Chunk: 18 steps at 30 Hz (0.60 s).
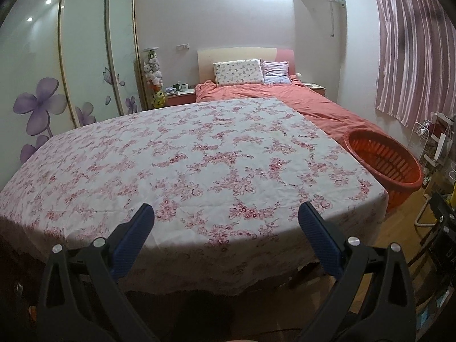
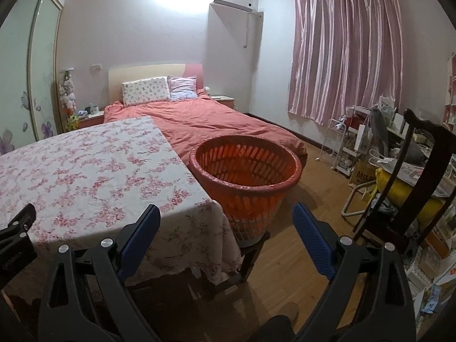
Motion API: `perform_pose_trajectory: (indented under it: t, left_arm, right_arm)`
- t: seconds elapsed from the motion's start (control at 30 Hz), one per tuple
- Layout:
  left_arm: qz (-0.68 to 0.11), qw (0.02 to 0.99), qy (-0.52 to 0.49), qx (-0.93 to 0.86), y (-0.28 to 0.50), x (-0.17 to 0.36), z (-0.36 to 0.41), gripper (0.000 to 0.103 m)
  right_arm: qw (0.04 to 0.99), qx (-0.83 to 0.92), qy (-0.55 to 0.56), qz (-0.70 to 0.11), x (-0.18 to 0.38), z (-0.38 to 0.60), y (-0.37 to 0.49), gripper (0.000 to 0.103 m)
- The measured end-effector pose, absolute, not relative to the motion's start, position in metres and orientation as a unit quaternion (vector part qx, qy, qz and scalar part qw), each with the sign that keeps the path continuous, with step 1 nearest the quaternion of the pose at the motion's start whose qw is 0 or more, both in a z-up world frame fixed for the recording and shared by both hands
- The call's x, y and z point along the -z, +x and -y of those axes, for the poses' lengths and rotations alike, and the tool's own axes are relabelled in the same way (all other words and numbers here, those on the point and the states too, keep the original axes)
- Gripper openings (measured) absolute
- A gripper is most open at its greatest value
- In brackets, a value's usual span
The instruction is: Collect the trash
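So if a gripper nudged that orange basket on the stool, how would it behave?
The orange slotted basket looks like thin plastic, so probably light and easy to shove. It sits on a small stool narrower than its rim, so a push may tip it off. The slotted walls might flex.

Bed (image 2: 199, 119) with coral duvet, two pillows (image 2: 146, 90) at headboard edge, pink curtain (image 2: 342, 57), floral wardrobe doors (image 1: 71, 57), wall air conditioner (image 2: 233, 1).

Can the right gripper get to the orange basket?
Probably yes. The right gripper is open, and the orange basket stands just ahead beside the table, with nothing between them.
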<state>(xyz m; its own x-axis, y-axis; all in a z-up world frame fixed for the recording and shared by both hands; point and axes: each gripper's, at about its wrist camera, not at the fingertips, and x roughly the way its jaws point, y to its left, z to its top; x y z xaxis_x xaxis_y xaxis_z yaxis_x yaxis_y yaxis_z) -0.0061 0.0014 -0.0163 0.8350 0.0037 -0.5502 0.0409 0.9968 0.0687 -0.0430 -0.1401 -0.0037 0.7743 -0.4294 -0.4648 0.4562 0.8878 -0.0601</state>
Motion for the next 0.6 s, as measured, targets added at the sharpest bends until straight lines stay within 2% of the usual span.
perform_pose_trajectory:
  t: [0.6]
  left_arm:
    - [-0.289,0.957,0.028,0.003,-0.0058,0.0163,-0.0058,0.099]
  right_arm:
    - [0.946,0.210,0.034,-0.245,0.0019,0.1331,-0.0416,0.093]
